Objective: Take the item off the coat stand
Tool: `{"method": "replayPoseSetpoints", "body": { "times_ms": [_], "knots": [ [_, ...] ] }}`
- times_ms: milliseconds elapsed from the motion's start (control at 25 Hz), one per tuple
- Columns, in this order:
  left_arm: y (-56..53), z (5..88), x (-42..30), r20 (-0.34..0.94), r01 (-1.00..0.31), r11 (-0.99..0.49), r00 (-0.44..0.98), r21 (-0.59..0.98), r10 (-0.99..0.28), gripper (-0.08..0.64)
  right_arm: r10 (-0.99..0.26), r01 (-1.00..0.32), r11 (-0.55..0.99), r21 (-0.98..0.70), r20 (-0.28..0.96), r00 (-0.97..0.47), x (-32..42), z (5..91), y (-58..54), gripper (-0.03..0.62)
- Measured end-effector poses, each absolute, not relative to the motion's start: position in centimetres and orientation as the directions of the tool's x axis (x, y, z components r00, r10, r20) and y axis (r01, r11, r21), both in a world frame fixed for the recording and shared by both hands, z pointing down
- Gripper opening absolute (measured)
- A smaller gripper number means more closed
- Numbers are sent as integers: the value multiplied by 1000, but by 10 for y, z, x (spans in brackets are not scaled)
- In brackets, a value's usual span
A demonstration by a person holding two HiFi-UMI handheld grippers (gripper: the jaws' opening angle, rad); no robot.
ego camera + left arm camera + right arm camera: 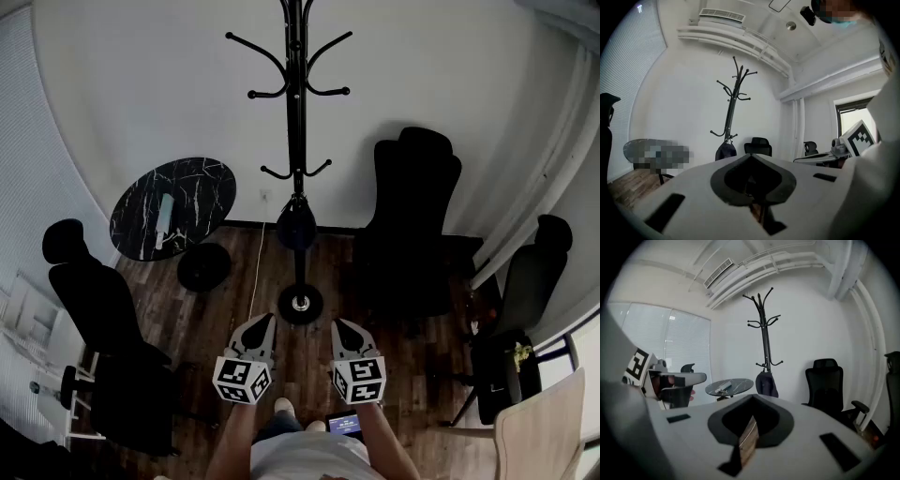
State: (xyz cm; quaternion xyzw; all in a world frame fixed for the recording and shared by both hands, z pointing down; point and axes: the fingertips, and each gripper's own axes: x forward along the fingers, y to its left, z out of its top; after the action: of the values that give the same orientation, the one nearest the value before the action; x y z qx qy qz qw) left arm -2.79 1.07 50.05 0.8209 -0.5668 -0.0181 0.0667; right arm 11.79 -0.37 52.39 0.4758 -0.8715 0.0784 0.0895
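The black coat stand [296, 103] rises against the white wall, its round base [300, 305] on the wood floor. A dark bag [296, 226] hangs from a low hook on its pole. Both grippers are held side by side well short of the stand, pointing at it. My left gripper [264, 321] is shut and empty, and my right gripper [338, 324] is shut and empty too. The stand [733, 101] and bag [725, 151] show far off past the left gripper [751, 156]. In the right gripper view the bag [766, 383] hangs beyond the right gripper [752, 397].
A round black marble table [173, 187] with a small pale object [166, 214] stands left of the stand, a black stool [203, 266] below it. Black office chairs sit at right [412, 216], far right [525, 281] and left [94, 300]. A white cable [257, 267] runs down the floor.
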Motion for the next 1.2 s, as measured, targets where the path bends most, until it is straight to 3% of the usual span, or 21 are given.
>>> {"method": "replayPoseSetpoints", "body": {
  "times_ms": [320,840,1200],
  "knots": [
    [13,509,-30,63,-931,-343,352,122,-934,20,-818,-847,529,-50,238,-524,118,529,1,11],
    [24,480,-32,-45,-939,-326,323,113,-945,20,-814,-835,539,-108,186,-550,127,518,9,11],
    [-2,496,-30,7,-928,-348,352,131,-936,20,-774,-796,587,-150,186,-605,118,522,-12,11]
  ]
}}
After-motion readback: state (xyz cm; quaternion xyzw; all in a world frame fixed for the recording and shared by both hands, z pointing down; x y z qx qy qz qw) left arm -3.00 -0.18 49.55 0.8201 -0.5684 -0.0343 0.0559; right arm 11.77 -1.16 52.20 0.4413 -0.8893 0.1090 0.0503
